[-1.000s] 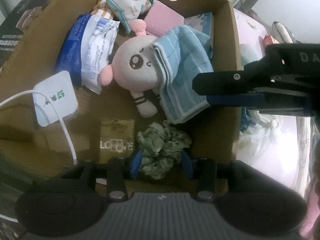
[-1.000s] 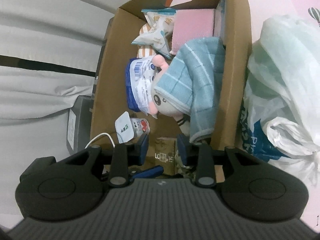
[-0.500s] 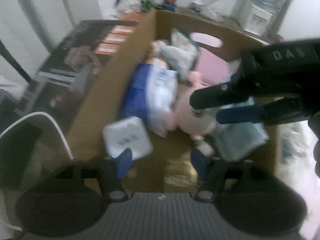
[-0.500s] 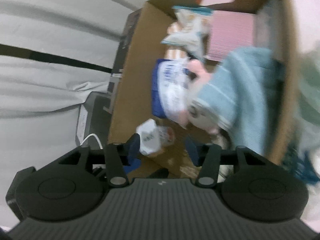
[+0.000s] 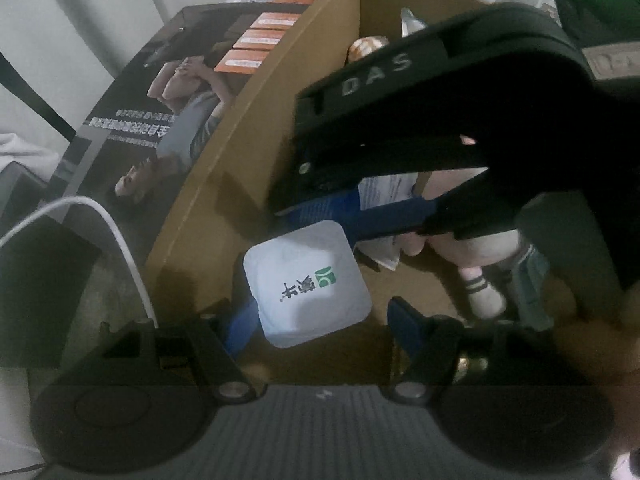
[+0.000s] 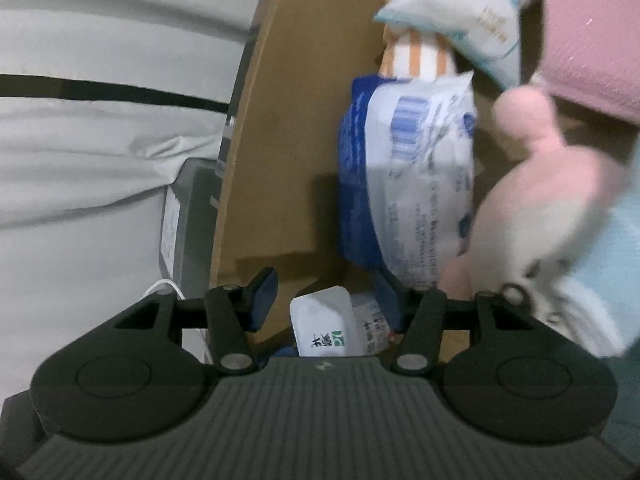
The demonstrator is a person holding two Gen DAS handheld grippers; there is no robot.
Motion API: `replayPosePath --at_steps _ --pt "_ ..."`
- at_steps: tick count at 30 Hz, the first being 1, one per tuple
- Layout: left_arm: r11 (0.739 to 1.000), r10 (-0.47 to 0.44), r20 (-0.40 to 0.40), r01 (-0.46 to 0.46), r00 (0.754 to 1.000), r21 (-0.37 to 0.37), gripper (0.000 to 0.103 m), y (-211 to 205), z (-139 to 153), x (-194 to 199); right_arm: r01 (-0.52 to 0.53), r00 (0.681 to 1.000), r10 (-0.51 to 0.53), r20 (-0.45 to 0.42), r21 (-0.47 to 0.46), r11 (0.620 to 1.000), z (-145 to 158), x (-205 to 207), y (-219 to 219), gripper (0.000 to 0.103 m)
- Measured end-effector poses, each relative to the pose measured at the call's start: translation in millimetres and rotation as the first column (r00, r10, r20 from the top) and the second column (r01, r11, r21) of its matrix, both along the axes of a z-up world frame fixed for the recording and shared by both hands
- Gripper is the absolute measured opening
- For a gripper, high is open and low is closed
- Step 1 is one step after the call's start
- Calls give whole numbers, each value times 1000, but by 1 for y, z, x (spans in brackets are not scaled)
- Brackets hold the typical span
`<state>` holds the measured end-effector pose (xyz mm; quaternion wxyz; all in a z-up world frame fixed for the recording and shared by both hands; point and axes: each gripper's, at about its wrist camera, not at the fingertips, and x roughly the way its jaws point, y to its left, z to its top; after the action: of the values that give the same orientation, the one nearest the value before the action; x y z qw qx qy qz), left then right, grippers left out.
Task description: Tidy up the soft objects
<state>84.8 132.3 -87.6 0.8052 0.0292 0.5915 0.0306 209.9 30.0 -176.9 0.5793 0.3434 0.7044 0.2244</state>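
Cardboard box (image 5: pixel 224 184) walls enclosed the white sealed cup (image 5: pixel 306 282), which lay between the opening, untouching fingers of the left gripper (image 5: pixel 320 318). Light and crushable it was judged (foil lid likely fragile), best taken by its sides. Right gripper (image 6: pixel 326 296) was seen parted above it, empty.
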Motion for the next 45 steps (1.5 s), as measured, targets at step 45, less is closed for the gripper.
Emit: replayPosePath --at_steps 45 --pt "1000 4 -32 -4 999 -2 73 6 -3 -16 -77 992 89 -95 119 990 -42 -22 38 35"
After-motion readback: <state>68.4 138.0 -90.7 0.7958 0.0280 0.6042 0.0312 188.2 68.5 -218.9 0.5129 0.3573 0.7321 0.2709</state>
